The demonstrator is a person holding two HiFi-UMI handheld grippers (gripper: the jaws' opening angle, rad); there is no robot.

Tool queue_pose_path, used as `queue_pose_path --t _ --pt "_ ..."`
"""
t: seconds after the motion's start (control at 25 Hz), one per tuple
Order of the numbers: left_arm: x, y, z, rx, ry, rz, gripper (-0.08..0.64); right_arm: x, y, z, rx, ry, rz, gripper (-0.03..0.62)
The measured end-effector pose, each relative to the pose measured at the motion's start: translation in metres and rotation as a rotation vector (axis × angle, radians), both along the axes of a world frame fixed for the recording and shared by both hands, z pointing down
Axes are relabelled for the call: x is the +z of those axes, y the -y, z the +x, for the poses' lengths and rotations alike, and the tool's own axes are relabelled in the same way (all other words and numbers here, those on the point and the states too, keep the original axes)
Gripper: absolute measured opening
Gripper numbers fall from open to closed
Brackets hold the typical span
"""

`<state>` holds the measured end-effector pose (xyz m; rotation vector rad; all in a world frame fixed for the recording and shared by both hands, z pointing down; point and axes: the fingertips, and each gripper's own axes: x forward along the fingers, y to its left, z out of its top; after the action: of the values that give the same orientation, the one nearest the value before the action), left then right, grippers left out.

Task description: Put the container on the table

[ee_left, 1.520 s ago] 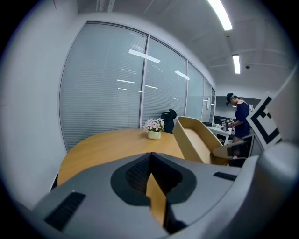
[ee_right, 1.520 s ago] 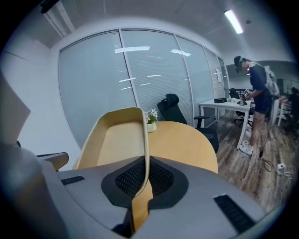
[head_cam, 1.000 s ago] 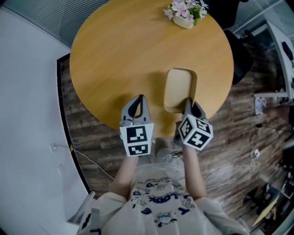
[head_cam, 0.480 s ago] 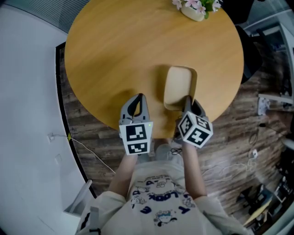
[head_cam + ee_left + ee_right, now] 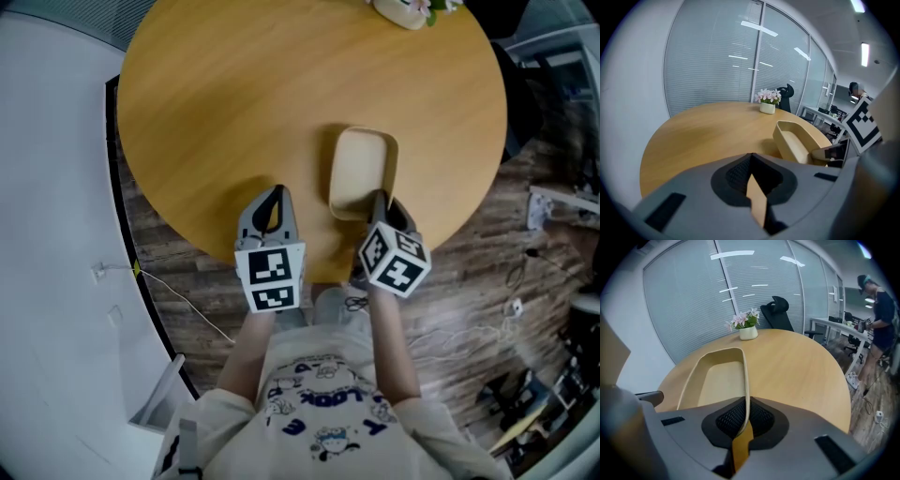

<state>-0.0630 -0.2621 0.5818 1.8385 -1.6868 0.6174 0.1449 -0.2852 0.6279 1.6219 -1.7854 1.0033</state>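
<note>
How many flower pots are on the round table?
1. The flower pot stands near the table's far edge, beyond the container; none appears hidden.

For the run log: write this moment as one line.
right gripper: shut on container rim | left gripper: shut, empty | container: near edge of table, contact unclear

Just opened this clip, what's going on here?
A person stands at a round wooden table with a tool in each hand. The right tool is clamped on the near rim of a beige container, which is over the table's near side. Whether it rests fully on the wood is hard to tell. The left tool is shut on nothing, beside it at the table's edge.
</note>
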Motion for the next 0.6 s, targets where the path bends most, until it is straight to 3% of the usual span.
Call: queue_pose_path --t 0.6 --pt "0.017 0.001 0.014 -0.002 -0.016 -0.04 0.003 0.023 0.001 0.003 -0.007 0.017 -0.065 0.011"
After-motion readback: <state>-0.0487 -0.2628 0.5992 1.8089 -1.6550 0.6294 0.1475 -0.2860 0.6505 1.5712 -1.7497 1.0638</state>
